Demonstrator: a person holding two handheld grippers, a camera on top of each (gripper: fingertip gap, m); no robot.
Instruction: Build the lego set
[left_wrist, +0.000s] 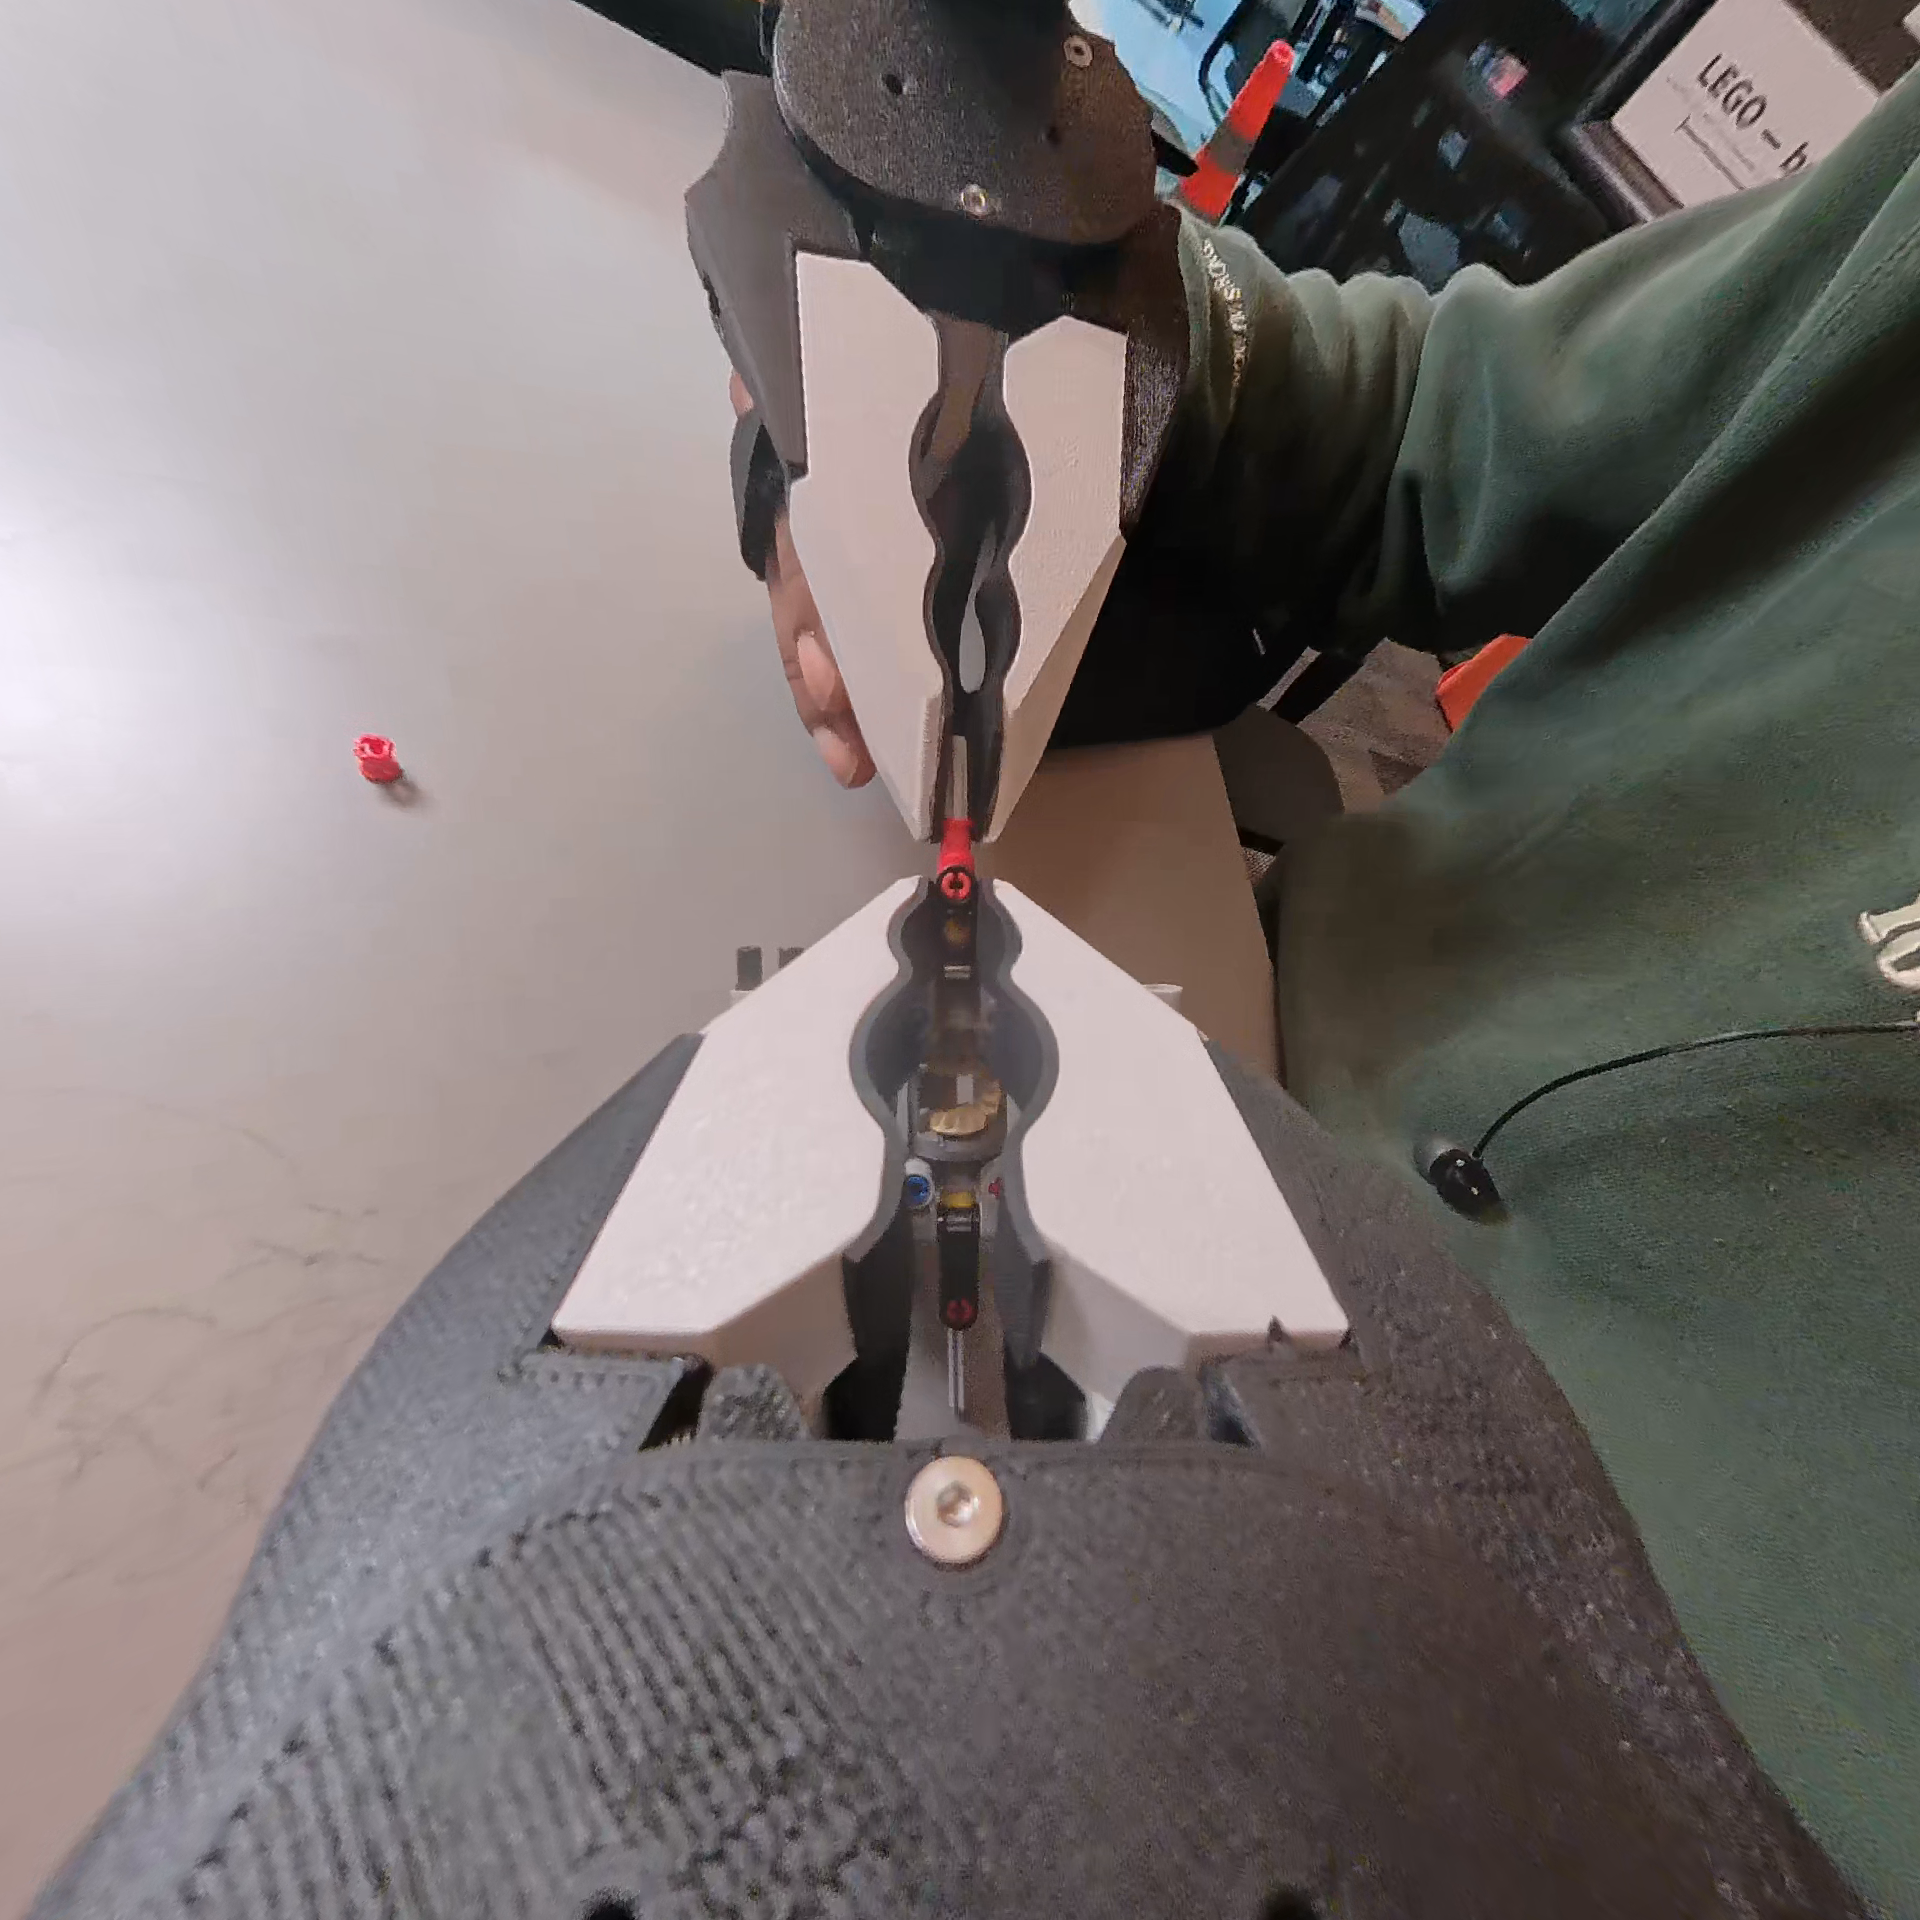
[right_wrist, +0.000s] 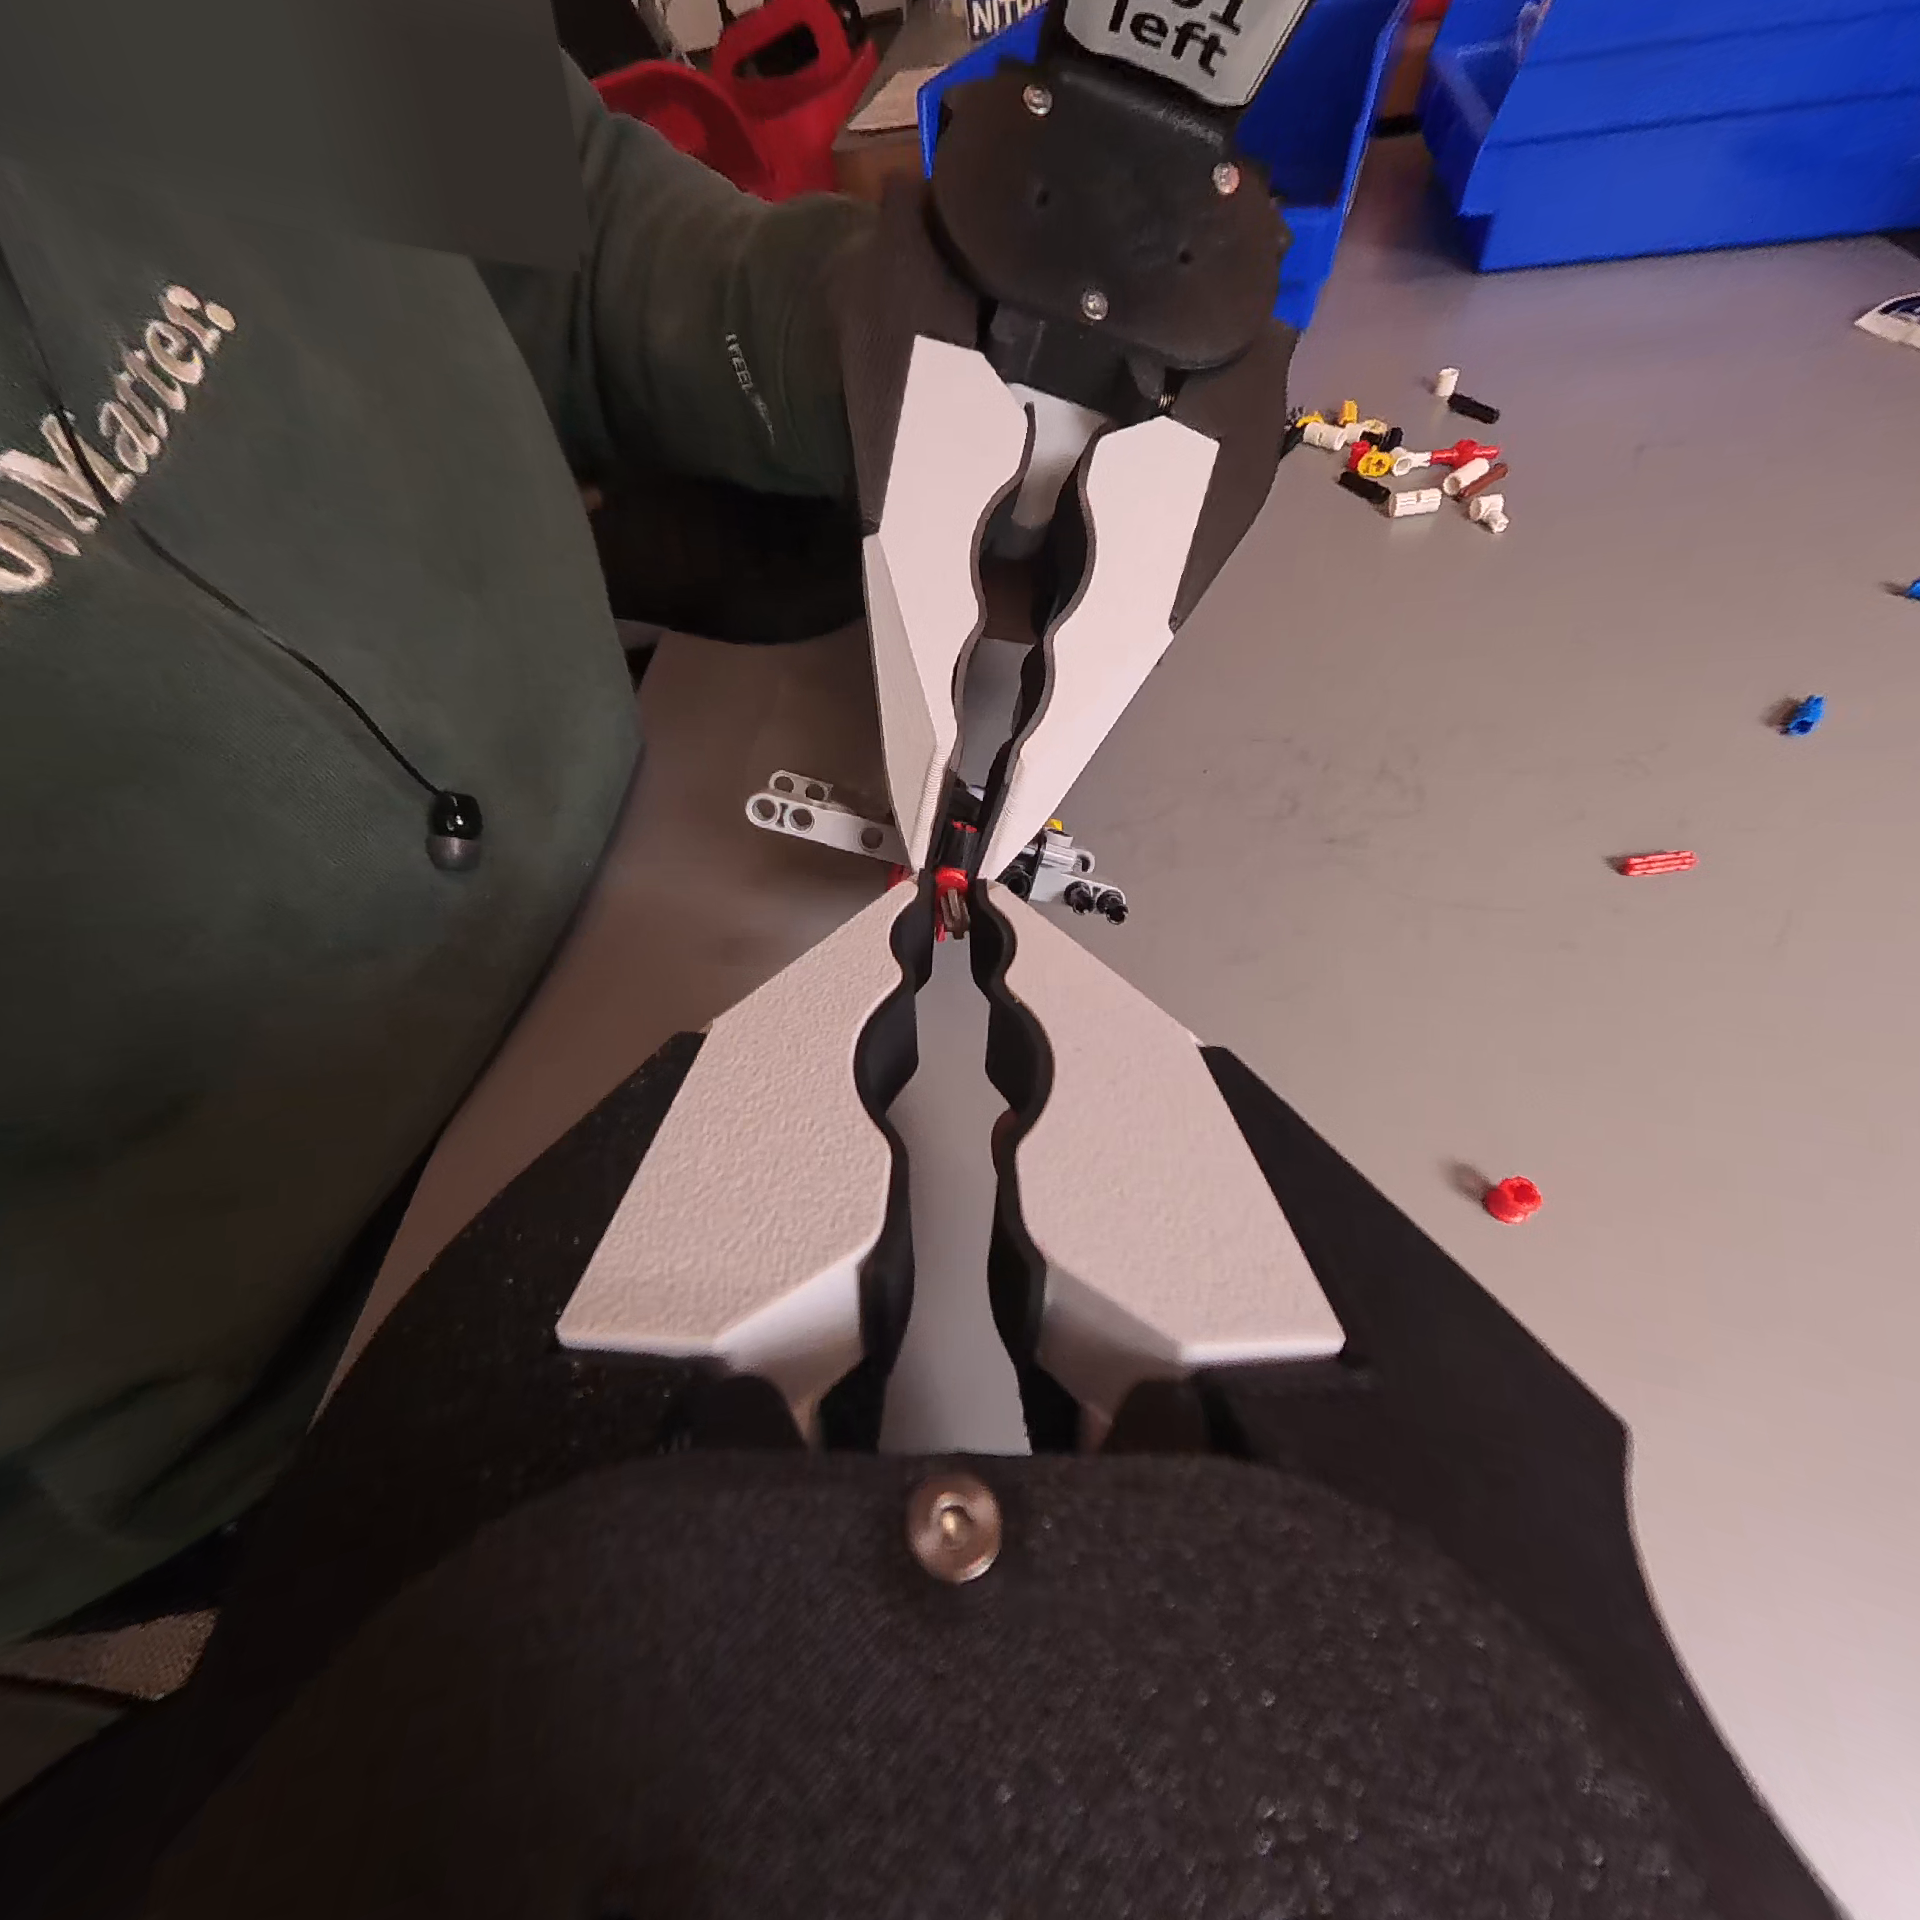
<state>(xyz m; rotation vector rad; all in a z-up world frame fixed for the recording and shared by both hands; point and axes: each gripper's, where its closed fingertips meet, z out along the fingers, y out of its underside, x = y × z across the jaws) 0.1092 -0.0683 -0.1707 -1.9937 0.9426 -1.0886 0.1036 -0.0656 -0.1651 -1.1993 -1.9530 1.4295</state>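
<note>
My left gripper (left_wrist: 956, 896) is shut on a small lego assembly (left_wrist: 956, 1117) of black, grey and gold-coloured parts with a red connector at its tip. The assembly's grey beam (right_wrist: 802, 816) and black pins stick out to either side of the left gripper (right_wrist: 951, 836) in the right wrist view. My right gripper (right_wrist: 951, 902) faces it tip to tip and is shut on a small red pin (right_wrist: 948, 883). In the left wrist view the right gripper (left_wrist: 958, 823) comes in from above, and the red pin (left_wrist: 956, 840) touches the assembly's red end. Both are held above the table.
A red bush (right_wrist: 1512, 1198), a red axle piece (right_wrist: 1657, 862) and a blue pin (right_wrist: 1801, 715) lie on the grey table (right_wrist: 1455, 987). A pile of loose pieces (right_wrist: 1418, 462) sits farther back, before blue bins (right_wrist: 1662, 145). The person's green sweatshirt (left_wrist: 1610, 935) is close by. Only a small space, under 4 cm, lies between the two pairs of fingers. From either gripper's tips it is about 12 cm to the red bush (right_wrist: 1512, 1198). My left wrist view (left_wrist: 373, 751) looks at it from another angle.
</note>
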